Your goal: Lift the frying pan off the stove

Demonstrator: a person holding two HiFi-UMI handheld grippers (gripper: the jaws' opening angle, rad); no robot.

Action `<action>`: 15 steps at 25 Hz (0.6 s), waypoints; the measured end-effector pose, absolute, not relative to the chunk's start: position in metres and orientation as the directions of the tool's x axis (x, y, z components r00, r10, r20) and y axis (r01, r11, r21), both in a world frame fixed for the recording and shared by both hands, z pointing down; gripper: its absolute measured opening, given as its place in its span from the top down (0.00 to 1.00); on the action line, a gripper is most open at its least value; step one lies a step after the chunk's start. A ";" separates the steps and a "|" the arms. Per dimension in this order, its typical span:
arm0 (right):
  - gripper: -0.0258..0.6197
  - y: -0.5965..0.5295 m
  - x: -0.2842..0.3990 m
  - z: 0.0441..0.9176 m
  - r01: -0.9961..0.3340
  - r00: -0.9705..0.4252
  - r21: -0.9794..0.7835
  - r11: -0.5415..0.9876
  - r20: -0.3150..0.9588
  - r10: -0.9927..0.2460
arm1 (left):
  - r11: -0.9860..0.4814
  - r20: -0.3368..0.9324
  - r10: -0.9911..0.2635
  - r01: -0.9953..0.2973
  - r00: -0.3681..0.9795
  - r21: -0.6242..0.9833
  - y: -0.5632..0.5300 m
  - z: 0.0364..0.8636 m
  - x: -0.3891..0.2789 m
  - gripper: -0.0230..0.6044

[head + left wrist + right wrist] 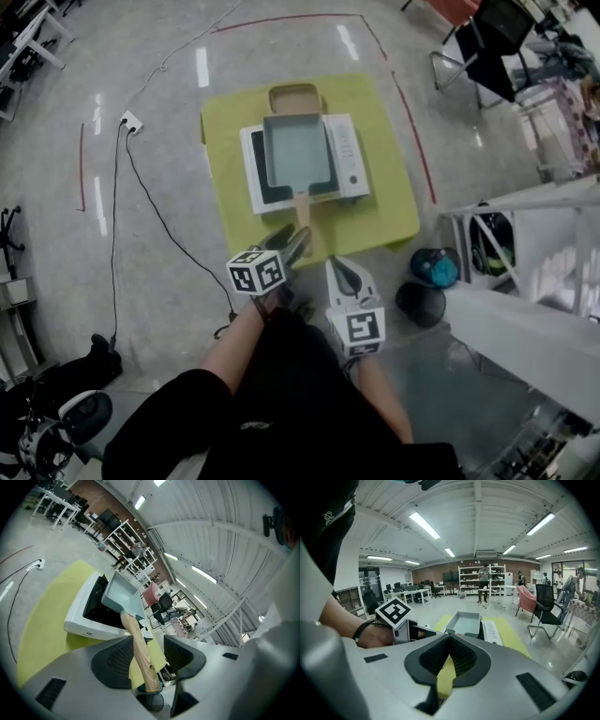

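While on stove (349,155), pan (298,150) handle (303,208) toward person (281,412).

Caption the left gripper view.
Open left gripper straddles the pale wooden handle of the square grey-blue frying pan on the white stove.

Overhead and low views toward stove (348,159)
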State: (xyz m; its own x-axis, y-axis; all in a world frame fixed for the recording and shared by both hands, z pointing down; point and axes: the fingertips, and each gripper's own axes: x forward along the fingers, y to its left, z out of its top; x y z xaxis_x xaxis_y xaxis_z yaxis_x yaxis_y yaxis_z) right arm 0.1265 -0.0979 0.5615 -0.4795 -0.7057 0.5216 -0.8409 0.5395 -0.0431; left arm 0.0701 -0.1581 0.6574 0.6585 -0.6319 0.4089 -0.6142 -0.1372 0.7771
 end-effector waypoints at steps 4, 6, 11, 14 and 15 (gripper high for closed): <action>0.94 -0.116 0.121 0.569 -0.836 -0.487 -0.044 0.548 0.520 -0.701 | -0.098 0.416 -0.619 -0.591 0.666 0.800 -0.169 0.674 0.074 0.59; 0.94 -0.124 0.120 0.575 -0.836 -0.488 -0.053 0.546 0.526 -0.696 | -0.066 0.422 -0.615 -0.576 0.666 0.815 -0.174 0.686 0.074 0.58; 0.94 -0.152 0.120 0.580 -0.837 -0.485 -0.044 0.545 0.521 -0.703 | -0.032 0.402 -0.615 -0.531 0.679 0.847 -0.189 0.698 0.077 0.56; 0.94 -0.166 0.119 0.581 -0.835 -0.488 -0.042 0.548 0.515 -0.704 | -0.035 0.359 -0.632 -0.488 0.687 0.872 -0.200 0.696 0.085 0.55; 0.94 -0.170 0.119 0.581 -0.836 -0.489 -0.044 0.547 0.513 -0.706 | -0.034 0.347 -0.638 -0.476 0.687 0.879 -0.202 0.695 0.087 0.55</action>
State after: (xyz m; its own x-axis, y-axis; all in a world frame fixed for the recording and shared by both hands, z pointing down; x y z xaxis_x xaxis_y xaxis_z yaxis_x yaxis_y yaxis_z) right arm 0.1186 -0.1698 0.5813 -0.4891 -0.7058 0.5125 -0.8358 0.5472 -0.0440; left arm 0.0872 -0.2022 0.6954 0.6870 -0.6383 0.3473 -0.4758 -0.0339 0.8789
